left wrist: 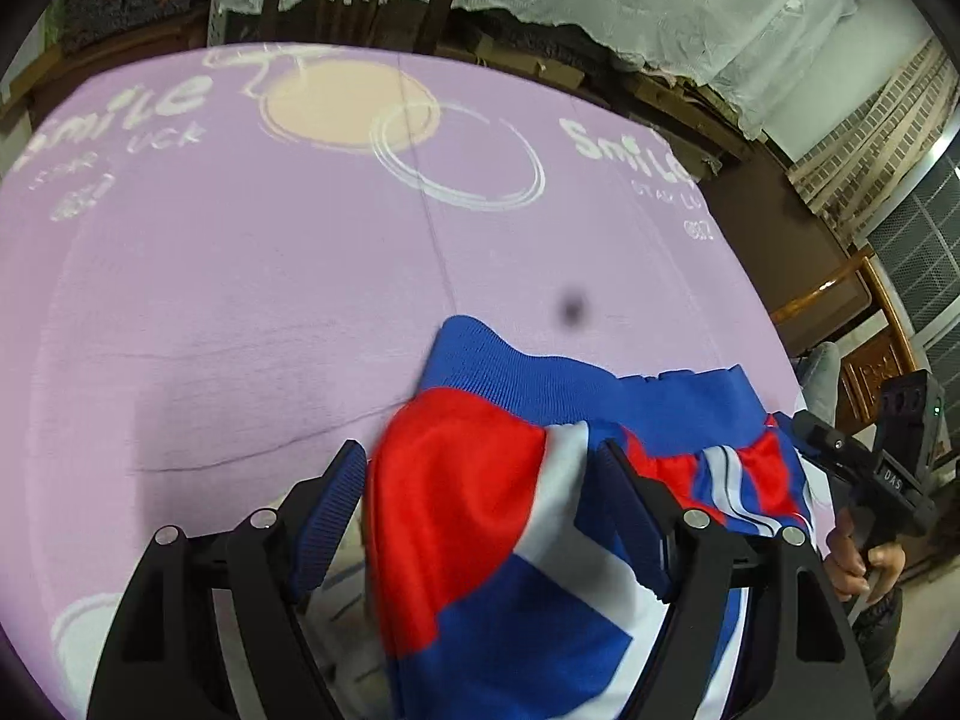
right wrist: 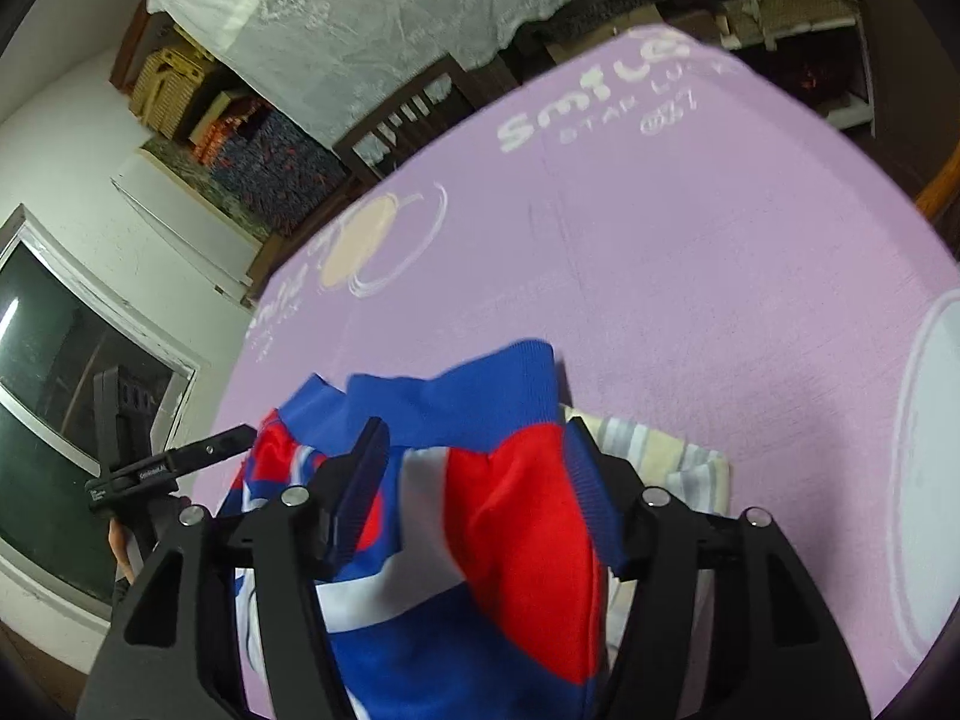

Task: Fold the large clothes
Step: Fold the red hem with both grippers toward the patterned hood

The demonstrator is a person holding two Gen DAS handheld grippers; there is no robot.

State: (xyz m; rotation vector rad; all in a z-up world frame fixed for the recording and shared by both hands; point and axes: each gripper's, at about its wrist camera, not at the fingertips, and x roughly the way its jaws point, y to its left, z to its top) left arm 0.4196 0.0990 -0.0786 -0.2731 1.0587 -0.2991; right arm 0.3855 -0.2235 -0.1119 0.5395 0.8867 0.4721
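Note:
A red, white and blue jacket (left wrist: pixel 528 384) with a blue ribbed hem lies bunched at the near side of the purple tablecloth (left wrist: pixel 240 300). My left gripper (left wrist: pixel 480 456) straddles its red and white part with the jaws wide. A strip of pale cloth shows between the left pad and the fabric, so nothing is pinched. In the right wrist view the jacket (right wrist: pixel 468 396) fills the gap of my right gripper (right wrist: pixel 478 429), whose jaws stand apart without clamping it. Each gripper shows in the other's view: right gripper (left wrist: pixel 870 468), left gripper (right wrist: pixel 180 462).
A pale striped cloth (right wrist: pixel 666 456) lies under the jacket's right side. A dark wooden chair (left wrist: pixel 360 6) stands at the table's far edge, with lace-covered shelves behind it. A person's hand (left wrist: pixel 864 564) grips the right tool's handle. A window (right wrist: pixel 72 372) is to the left.

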